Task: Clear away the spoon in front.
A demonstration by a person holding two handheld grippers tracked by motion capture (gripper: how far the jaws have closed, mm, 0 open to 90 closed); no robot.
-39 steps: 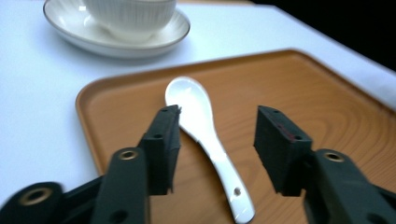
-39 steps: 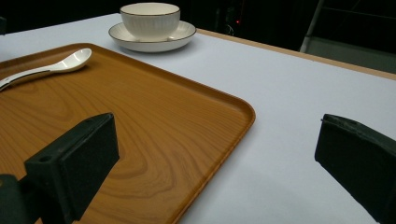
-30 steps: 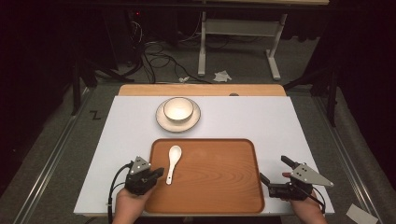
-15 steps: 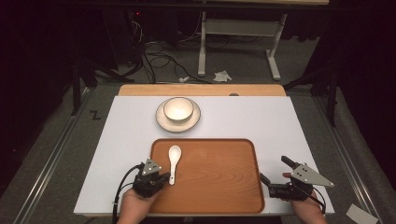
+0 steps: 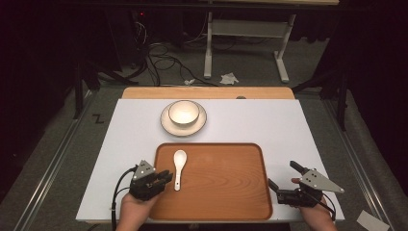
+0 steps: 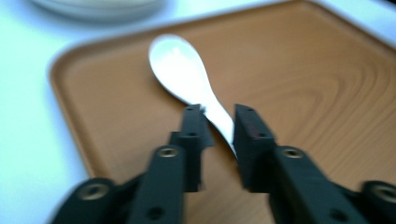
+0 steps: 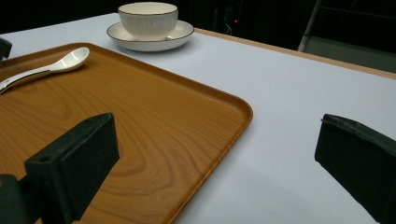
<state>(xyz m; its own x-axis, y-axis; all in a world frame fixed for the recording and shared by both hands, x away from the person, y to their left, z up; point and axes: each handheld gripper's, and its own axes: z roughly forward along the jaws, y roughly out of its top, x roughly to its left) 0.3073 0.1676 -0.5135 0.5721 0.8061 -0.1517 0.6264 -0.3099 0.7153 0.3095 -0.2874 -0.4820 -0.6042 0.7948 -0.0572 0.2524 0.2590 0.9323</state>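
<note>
The left gripper (image 5: 166,176) sits at the wooden tray's (image 5: 226,192) left edge, jaws just opened a narrow way — the white spoon's (image 5: 179,166) handle lies between them, pads not pressing. The spoon rests flat on the tray. Beyond stands a bowl (image 5: 184,112) on its saucer (image 5: 168,126). The right gripper (image 5: 283,176) hovers wide open — straddling the tray's right edge.

A dark room with a grey floor (image 5: 250,72), tangled black cables (image 5: 163,53) and a white metal table frame (image 5: 243,29).
</note>
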